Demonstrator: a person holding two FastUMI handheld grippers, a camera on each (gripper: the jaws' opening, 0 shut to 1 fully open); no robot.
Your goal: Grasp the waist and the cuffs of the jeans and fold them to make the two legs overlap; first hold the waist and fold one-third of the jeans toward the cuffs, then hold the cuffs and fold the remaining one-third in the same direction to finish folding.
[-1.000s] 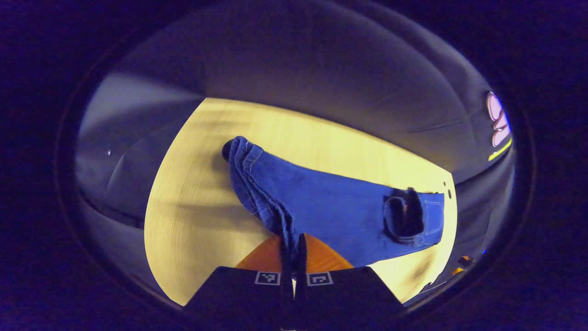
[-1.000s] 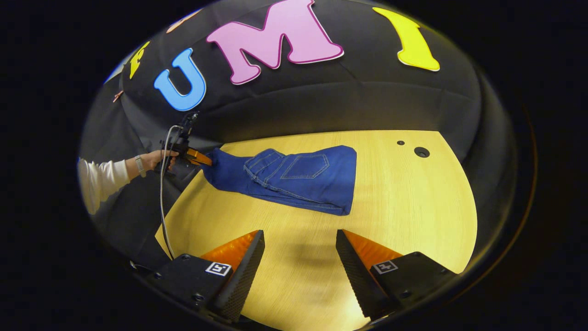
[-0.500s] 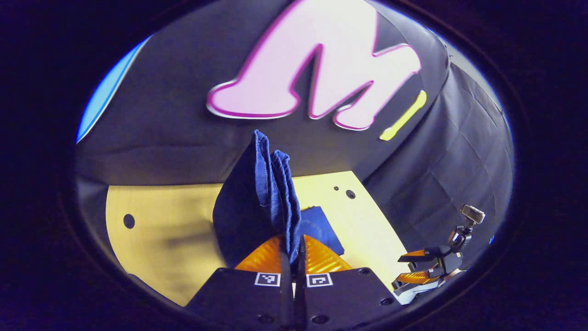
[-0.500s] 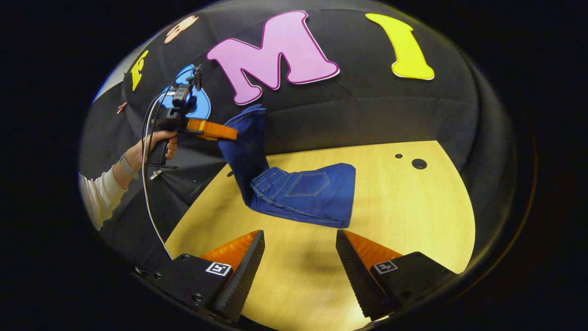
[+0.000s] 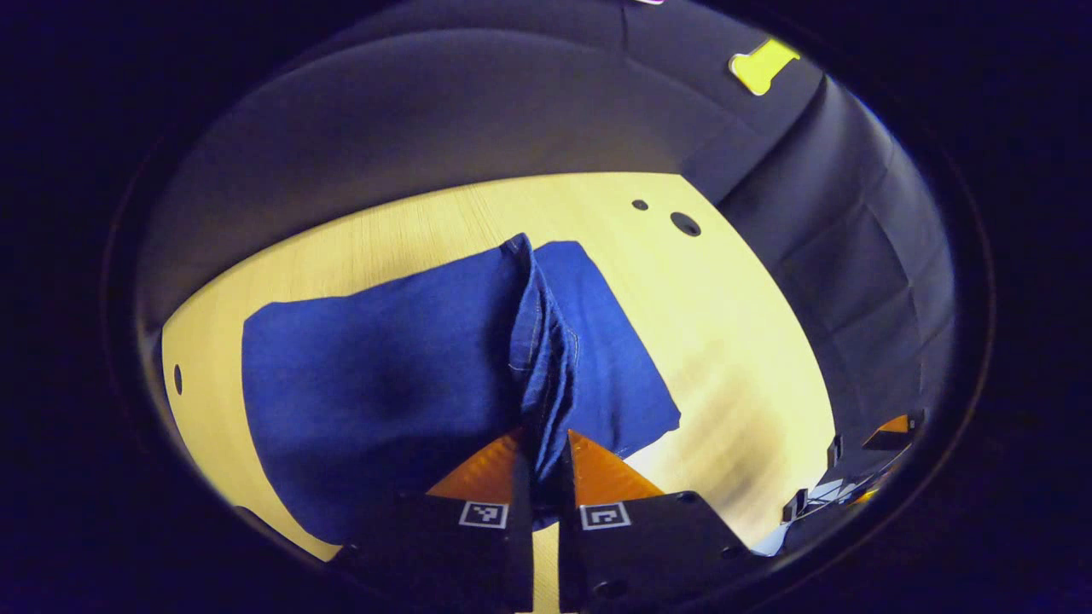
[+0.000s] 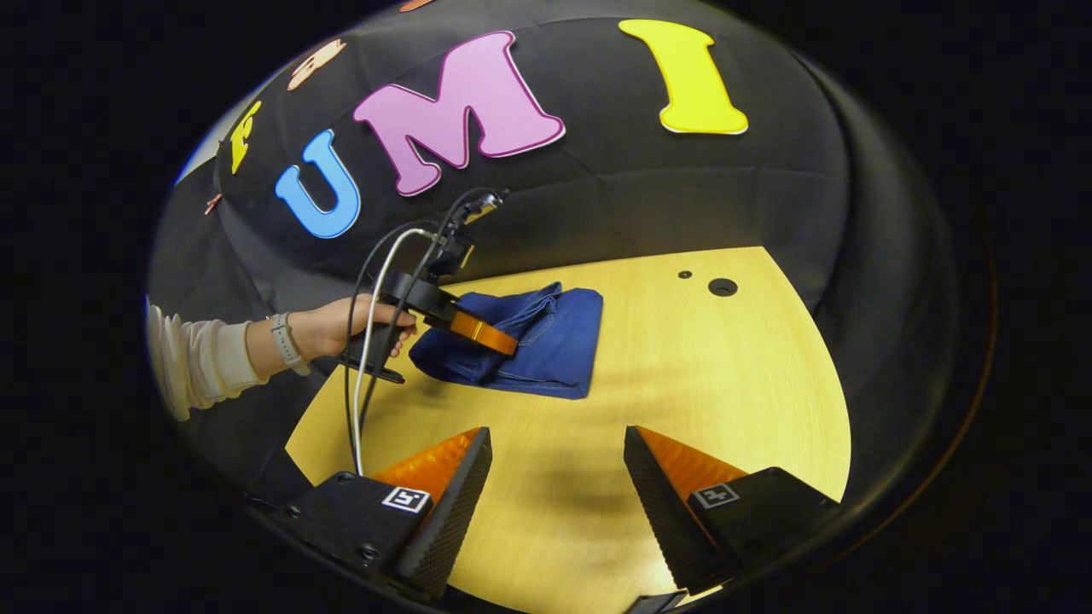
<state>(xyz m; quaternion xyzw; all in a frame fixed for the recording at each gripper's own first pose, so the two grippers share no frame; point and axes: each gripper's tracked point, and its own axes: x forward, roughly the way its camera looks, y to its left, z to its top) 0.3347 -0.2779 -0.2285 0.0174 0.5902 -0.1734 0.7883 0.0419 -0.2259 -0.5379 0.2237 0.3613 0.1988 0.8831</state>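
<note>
The blue jeans (image 5: 384, 358) lie folded on the light wooden table (image 5: 725, 341). My left gripper (image 5: 544, 465) is shut on the bunched cuff end, which it holds low over the folded pile. In the right gripper view the jeans (image 6: 546, 345) form a compact bundle at the table's far left, with the left gripper (image 6: 486, 334) on top of them, held by a hand (image 6: 341, 328). My right gripper (image 6: 556, 460) stands open above bare table near the front edge, well apart from the jeans.
Two round holes (image 6: 723, 286) sit in the table's far right corner. A cable (image 6: 367, 358) hangs from the left gripper down past the table's left edge. Black cloth walls close in behind and at the sides.
The left gripper lifted the cuff end high, carried it over and brought it down onto the folded part. The jeans now form a shorter bundle. The right gripper stayed open in place.
</note>
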